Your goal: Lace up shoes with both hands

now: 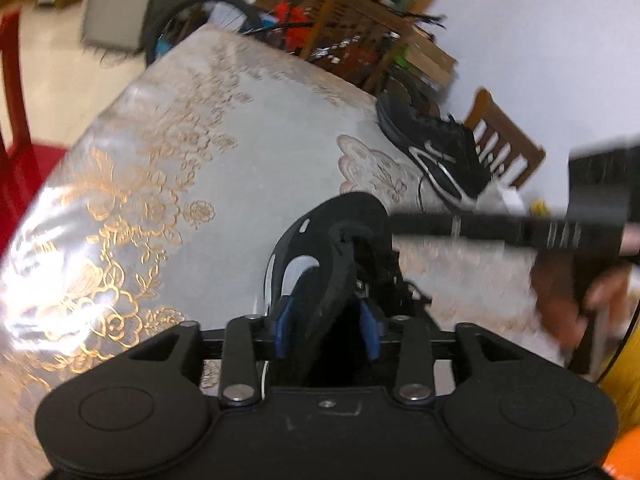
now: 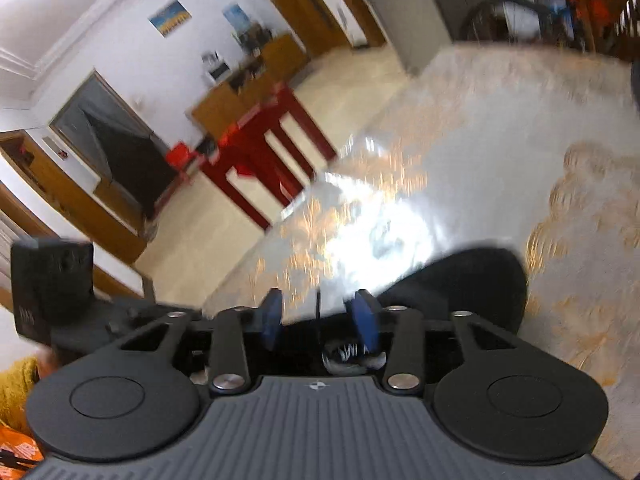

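Note:
A black shoe [image 1: 320,248] with grey marks lies toe-away on the floral tablecloth, right in front of my left gripper [image 1: 325,330]. The blue pads [image 1: 281,330] press on either side of the shoe's rear collar, so this gripper is shut on it. A blurred black bar [image 1: 500,228] of the other tool reaches in from the right, with a hand [image 1: 580,304] behind it. In the right wrist view my right gripper [image 2: 319,318] is open. A thin dark lace [image 2: 318,308] runs between its pads without touching them. The shoe [image 2: 460,288] shows just beyond, to the right.
A second black shoe [image 1: 440,156] with white stripes lies at the table's far right edge. A wooden chair [image 1: 504,140] stands behind it. A red chair [image 1: 16,160] is at the left, and a bicycle wheel [image 1: 200,12] and cluttered shelves stand beyond the table. Red stools [image 2: 272,148] stand on the floor.

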`<state>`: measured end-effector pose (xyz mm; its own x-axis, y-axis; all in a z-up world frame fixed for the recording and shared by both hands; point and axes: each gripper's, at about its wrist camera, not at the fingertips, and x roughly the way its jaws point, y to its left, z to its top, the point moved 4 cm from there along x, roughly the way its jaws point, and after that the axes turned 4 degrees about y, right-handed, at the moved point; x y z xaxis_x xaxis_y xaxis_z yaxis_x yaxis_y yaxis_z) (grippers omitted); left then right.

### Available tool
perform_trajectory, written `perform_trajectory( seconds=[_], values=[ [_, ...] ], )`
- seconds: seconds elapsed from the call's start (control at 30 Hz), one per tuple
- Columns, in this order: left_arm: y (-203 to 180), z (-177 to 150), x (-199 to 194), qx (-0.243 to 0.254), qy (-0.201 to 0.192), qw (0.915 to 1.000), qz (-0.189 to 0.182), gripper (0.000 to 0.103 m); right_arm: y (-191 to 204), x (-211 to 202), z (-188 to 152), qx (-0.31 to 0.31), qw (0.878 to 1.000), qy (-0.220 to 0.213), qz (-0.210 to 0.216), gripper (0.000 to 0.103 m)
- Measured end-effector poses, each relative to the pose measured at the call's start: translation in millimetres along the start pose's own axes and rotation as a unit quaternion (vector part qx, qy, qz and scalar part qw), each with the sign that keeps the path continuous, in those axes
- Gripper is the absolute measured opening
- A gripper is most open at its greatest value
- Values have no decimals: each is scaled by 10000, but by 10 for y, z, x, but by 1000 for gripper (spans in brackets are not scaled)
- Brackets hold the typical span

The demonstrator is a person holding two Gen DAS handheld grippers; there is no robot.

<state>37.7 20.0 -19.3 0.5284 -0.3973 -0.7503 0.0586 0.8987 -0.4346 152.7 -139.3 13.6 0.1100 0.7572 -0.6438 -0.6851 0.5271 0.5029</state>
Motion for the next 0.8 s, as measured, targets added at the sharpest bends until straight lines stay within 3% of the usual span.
perform_trajectory(
  seconds=[0.03, 0.27, 0.3, 0.33, 0.37, 0.47, 0.53, 0.63, 0.8],
  values=[
    [-34, -33, -4, 150, -19, 9999, 70, 39, 42, -30, 31, -131, 9999, -68, -32, 46],
    [-117, -164, 51, 795, -60, 9958, 457, 40, 318, 547, 116, -1098, 9886, 882, -533, 40],
    [-111, -180, 59, 798, -54, 9957, 456, 42, 318, 628, 99, -1173, 9859, 990, -659, 34],
    [-105, -195, 68, 802, -49, 9957, 456, 43, 318, 708, 83, -1247, 9830, 1099, -785, 12],
    [-97, -202, 77, 813, -43, 9956, 467, 43, 319, 759, 78, -1269, 9816, 1150, -849, 4],
    [-82, -216, 129, 961, 21, 9936, 588, 44, 327, 341, 267, -320, 9992, 209, 134, 4],
    [-64, -228, 166, 997, 89, 9932, 588, 44, 325, 47, 402, 320, 9955, -423, 789, 4],
    [-37, -256, 229, 1029, 199, 9929, 556, 45, 314, -423, 613, 1233, 9672, -1368, 1748, 4],
    [-29, -300, 286, 1207, 260, 9909, 530, 48, 721, -1317, 1055, 1244, 8980, -2811, 3147, 5]
  ],
)
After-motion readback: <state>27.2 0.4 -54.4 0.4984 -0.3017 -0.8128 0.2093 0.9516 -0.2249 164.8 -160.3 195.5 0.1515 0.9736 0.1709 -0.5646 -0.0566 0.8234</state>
